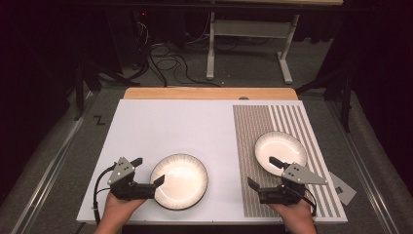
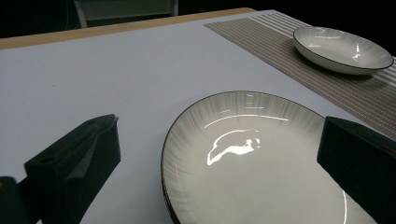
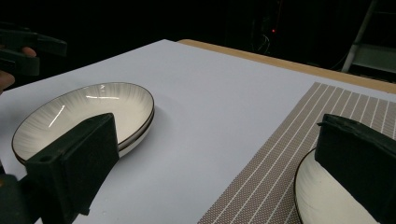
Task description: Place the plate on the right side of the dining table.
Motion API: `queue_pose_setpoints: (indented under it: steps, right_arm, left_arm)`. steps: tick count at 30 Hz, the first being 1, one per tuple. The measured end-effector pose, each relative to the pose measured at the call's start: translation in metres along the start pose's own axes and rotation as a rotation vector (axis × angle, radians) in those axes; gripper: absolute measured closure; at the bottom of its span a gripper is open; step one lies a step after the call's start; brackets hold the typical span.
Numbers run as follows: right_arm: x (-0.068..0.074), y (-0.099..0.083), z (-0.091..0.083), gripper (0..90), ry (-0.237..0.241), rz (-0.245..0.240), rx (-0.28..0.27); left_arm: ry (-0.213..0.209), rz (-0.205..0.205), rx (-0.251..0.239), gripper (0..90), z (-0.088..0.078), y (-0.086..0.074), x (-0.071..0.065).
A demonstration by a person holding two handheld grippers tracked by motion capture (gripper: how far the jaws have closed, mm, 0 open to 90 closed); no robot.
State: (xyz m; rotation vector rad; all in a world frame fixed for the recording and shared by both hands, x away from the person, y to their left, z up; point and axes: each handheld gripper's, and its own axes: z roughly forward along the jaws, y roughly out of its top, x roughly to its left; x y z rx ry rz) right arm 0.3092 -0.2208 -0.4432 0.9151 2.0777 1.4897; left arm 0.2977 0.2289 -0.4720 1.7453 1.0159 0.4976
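My left tongs stand wide open and hold nothing; one jaw tip hangs over the nine o'clock rim of the stack of white ribbed plates with thin dark rims, the other over bare white tabletop just off it. I read that as lining up to pinch the top plate's edge, jaws straddling the rim so one can slide under the lip. In the right gripper view the stack shows two rims, one nested in the other, so I would need to catch the upper plate alone.

My right tongs are spread as wide as they go and also empty. They sit at the six o'clock side of the single white ribbed plate, which rests on the brown woven placemat with pale stripes at the table's three o'clock side. One jaw reaches over that plate's near rim without gripping it, the other hangs over the mat. By my judgement this plate is set down where it belongs, and the stack, at the table's six o'clock edge, holds the next one to carry over.
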Motion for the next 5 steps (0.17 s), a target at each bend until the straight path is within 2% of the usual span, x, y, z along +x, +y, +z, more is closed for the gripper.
queue_pose_setpoints:
  steps: [5]
  right_arm:
    - [-0.0009, -0.0002, 0.0, 0.4, -0.006, -0.001, 0.0]
  left_arm:
    - [0.006, -0.002, -0.005, 0.2, -0.0016, 0.0, 0.0014]
